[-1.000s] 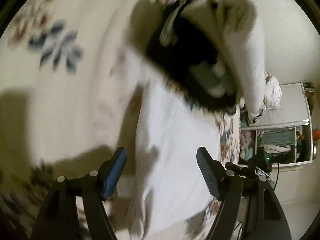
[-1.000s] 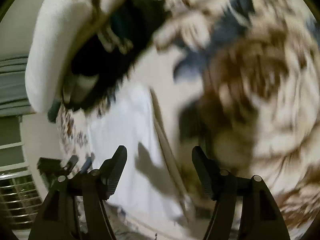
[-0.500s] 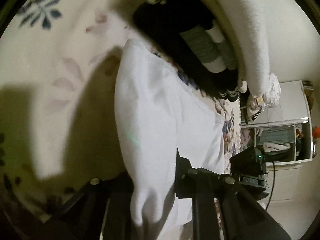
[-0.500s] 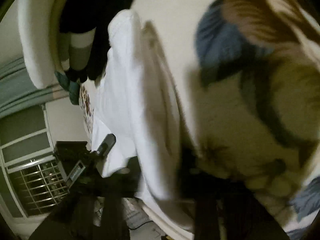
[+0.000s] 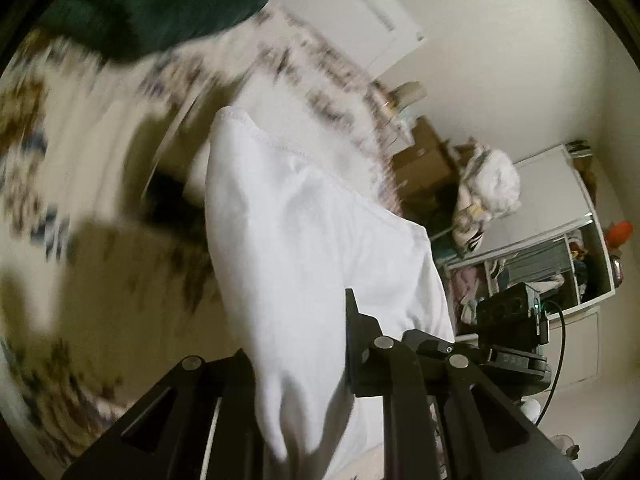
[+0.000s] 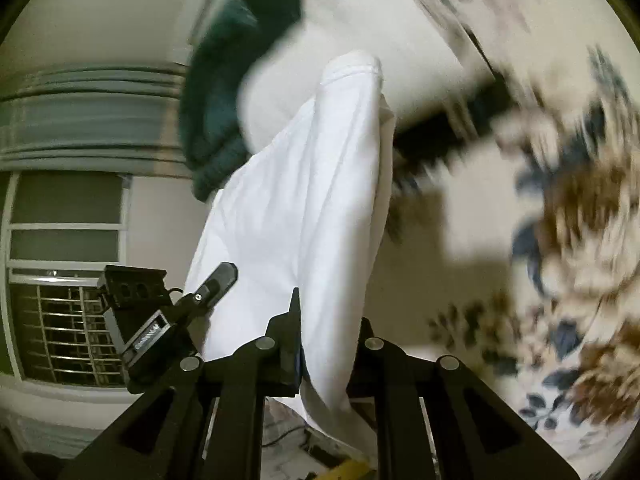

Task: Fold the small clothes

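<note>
A small white garment [image 5: 304, 240] hangs stretched between my two grippers, lifted above the floral bedspread [image 5: 80, 160]. My left gripper [image 5: 300, 360] is shut on one edge of it. In the right wrist view the same white garment [image 6: 312, 208] runs up from my right gripper [image 6: 324, 348], which is shut on its other edge. The cloth hides the fingertips of both grippers. The other gripper [image 6: 160, 320] shows at the lower left of the right wrist view.
A dark green garment [image 5: 160, 4] lies at the far end of the bed, also in the right wrist view [image 6: 228, 92]. A white pillow [image 6: 360, 40] lies beside it. Cardboard boxes [image 5: 424, 164], a clothes heap [image 5: 488, 192] and a mirrored cabinet [image 5: 560, 248] stand beyond the bed. A window [image 6: 60, 280] is at left.
Both grippers closed on the white garment, then lifted it off the bed and swung upward; the views now tilt toward the room and the bed's far end.
</note>
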